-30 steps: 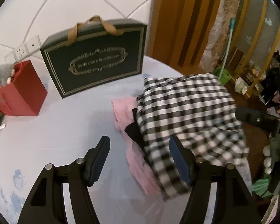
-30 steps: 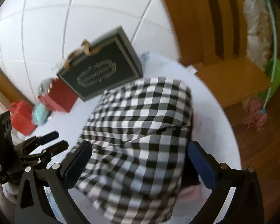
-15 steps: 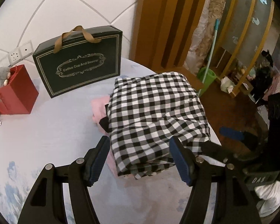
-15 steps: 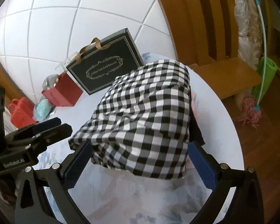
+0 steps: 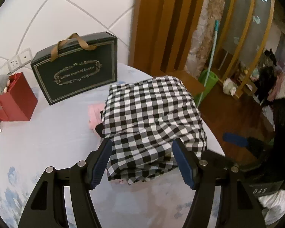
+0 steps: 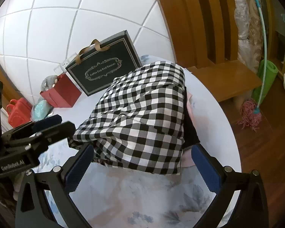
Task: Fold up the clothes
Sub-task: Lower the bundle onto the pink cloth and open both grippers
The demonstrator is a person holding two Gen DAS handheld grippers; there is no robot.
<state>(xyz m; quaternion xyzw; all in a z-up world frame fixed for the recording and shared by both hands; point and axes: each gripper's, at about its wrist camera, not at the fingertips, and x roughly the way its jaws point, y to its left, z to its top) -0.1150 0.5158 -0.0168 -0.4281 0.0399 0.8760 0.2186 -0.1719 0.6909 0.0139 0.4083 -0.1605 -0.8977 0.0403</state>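
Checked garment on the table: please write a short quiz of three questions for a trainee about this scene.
1. True or false: the left gripper is shut on the checked garment.
2. What lies under the checked garment? A) pink cloth B) a towel C) nothing
3. Which words are on the dark gift box?

Key
1. False; both the left gripper and the right gripper are open.
2. A, pink cloth.
3. "Coffee Cup And Saucer".

both tools spread wide, gripping nothing: left tool (image 5: 141, 152), right tool (image 6: 142, 157).
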